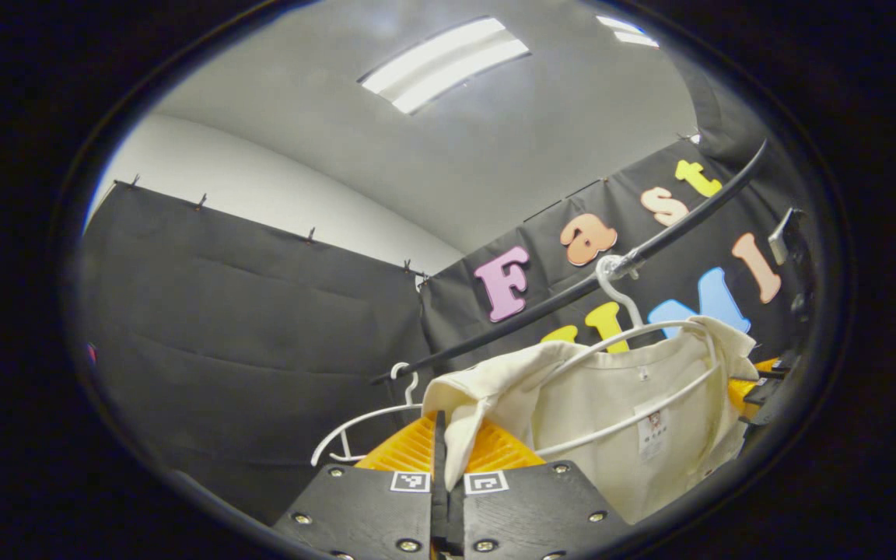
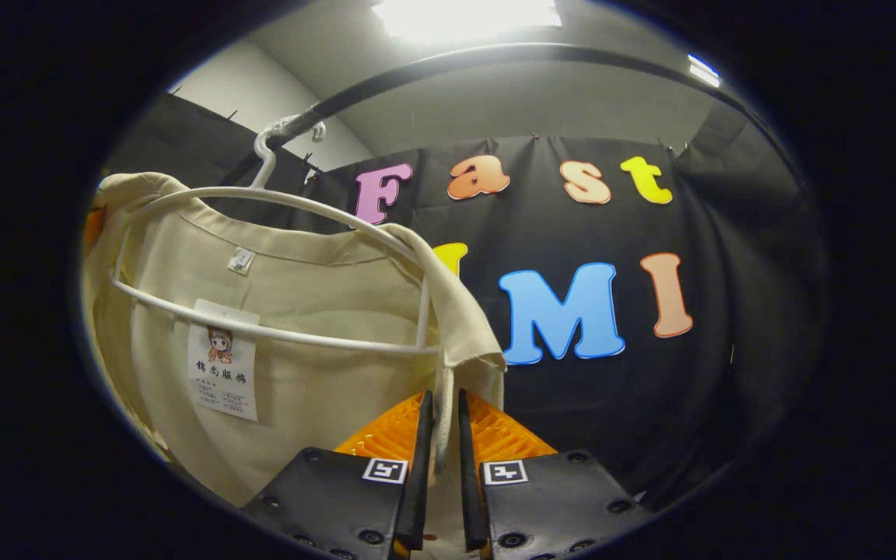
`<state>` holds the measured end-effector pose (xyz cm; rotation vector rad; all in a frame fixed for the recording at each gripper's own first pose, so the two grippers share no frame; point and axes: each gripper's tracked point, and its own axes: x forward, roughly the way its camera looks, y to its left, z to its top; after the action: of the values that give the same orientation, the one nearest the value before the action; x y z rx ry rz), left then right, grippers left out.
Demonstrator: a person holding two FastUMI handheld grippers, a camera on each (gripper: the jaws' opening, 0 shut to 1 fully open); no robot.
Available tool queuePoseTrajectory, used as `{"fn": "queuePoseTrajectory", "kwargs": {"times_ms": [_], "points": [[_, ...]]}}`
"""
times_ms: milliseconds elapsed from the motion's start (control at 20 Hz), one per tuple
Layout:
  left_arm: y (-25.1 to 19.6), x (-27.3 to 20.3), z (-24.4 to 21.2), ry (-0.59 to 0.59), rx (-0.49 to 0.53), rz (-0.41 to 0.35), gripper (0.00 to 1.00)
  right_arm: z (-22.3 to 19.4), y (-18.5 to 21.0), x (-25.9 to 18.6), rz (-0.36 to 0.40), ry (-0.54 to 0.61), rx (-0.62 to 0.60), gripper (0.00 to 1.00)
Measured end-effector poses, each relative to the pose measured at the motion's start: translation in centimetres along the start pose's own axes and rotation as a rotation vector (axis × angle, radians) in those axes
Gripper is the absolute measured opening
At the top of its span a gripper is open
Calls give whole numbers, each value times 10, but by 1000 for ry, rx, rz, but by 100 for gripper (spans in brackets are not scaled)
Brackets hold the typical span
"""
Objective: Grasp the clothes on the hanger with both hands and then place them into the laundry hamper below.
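one cream cotton shirt hangs on a white wire hanger from the black rail; a second, bare white hanger hangs nearby. the left gripper pinches one shoulder, the right gripper the other, both nearly closed on cloth.

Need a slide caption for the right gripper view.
Right tongs pinch the sleeve edge of a cream shirt on a white hanger hooked over the black rail.

Two upward-facing views, close under the shared shirt, from opposite shoulders.
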<state>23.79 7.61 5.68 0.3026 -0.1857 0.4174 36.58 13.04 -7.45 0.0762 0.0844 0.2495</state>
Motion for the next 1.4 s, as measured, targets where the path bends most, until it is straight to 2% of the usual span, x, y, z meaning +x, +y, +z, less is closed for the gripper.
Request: {"fn": "queuePoseTrajectory", "kwargs": {"times_ms": [150, 200, 250, 300, 500, 750, 900, 1100, 1400], "points": [[1, 1, -1, 6, -1, 1, 1, -15, -11, 14, -35, 66, -18, 21], [2, 0, -1, 6, -3, 0, 1, -15, -20, 16, -80, 79, -44, 19], [1, 0, 1, 4, -3, -4, 0, -11, -18, 19, -71, 74, -58, 3], [1, -2, 2, 2, -2, -9, 1, -2, -20, 16, -84, 49, -71, 1], [7, 1, 10, -19, 25, -3, 1, 44, -61, 15, -186, -89, -86, 1], [20, 25, 15, -36, 27, 32, 1, 73, -95, 37, -245, -143, -113, 0], [28, 37, 21, -59, 42, 34, 2, 76, -94, 48, -233, -159, -124, 0], [31, 41, 10, -44, 72, 10, 1, 57, -86, 65, -205, -126, -130, 0], [36, 36, -36, 59, -8, -4, 1, 18, -82, 81, -153, -22, -59, 1]]}}
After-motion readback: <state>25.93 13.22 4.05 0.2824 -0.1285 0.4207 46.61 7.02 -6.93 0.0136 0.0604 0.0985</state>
